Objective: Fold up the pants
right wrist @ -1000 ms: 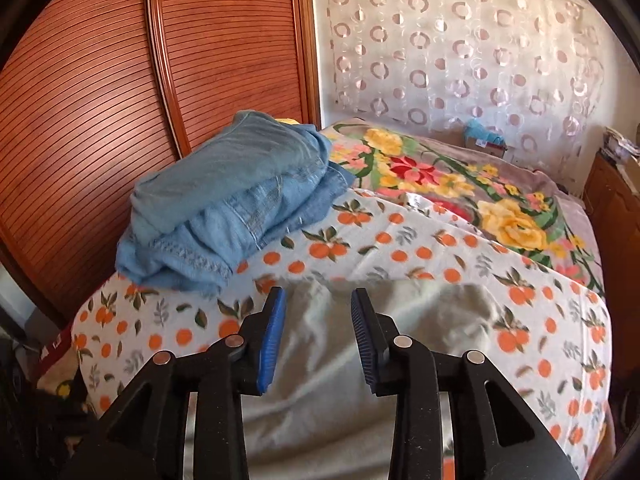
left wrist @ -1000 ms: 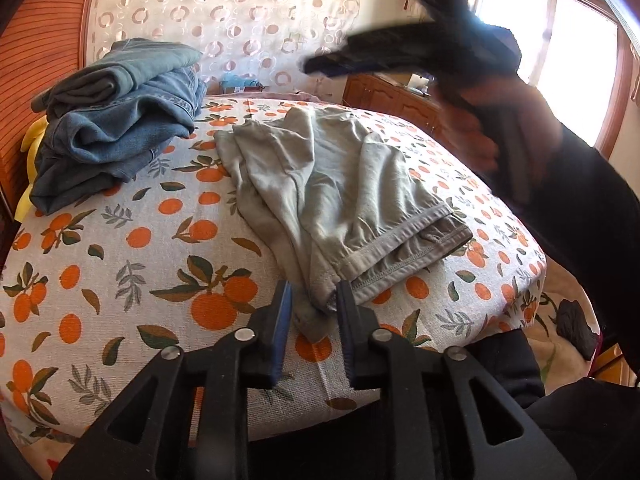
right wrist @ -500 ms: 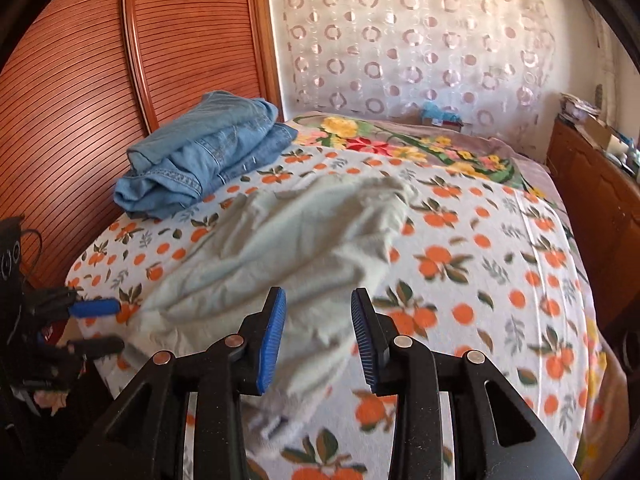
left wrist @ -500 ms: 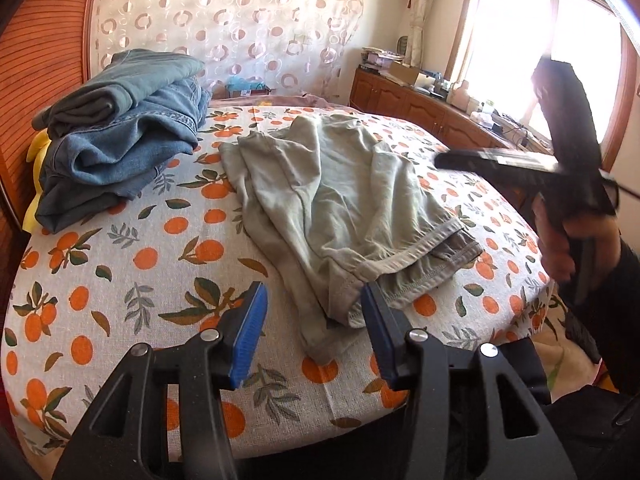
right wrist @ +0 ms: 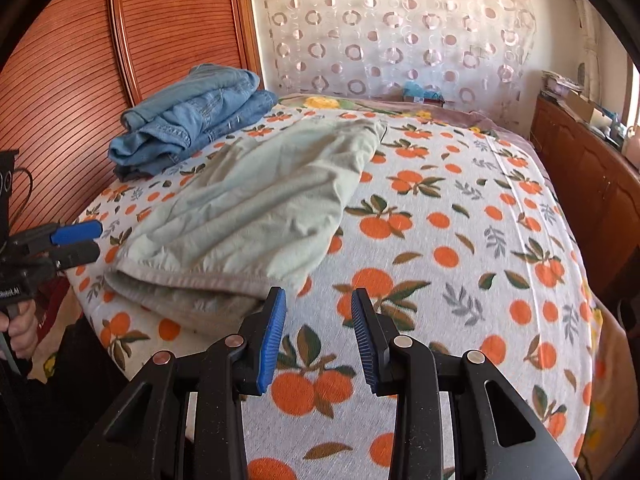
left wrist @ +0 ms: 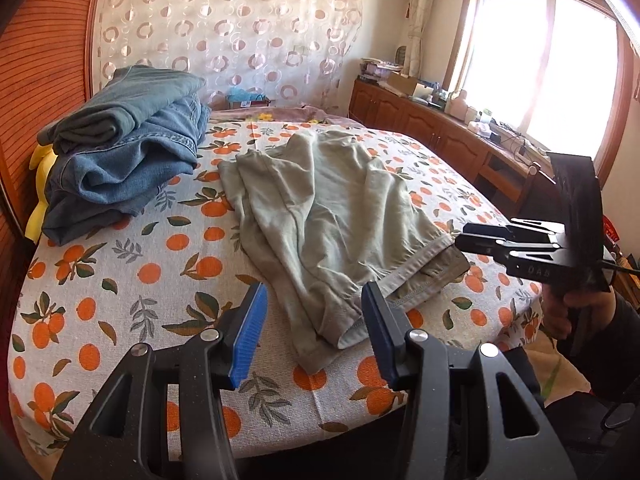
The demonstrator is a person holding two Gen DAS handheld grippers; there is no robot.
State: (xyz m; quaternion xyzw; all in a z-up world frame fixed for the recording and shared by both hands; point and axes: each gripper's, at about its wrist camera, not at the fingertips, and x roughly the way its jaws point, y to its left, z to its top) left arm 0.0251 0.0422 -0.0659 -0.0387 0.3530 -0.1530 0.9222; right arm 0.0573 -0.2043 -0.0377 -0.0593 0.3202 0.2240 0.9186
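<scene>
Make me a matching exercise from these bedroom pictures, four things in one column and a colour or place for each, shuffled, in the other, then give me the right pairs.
Things:
1. folded jeans
2. pale green pants
3. bedspread
4. left hand-held gripper

Descriptions:
A. white with an orange-fruit print
B. open over the near corner of the pants
C. stacked by the wooden headboard
D. lying creased across the middle of the bed

Pairs: 1-C, 2-D, 3-A, 4-B
</scene>
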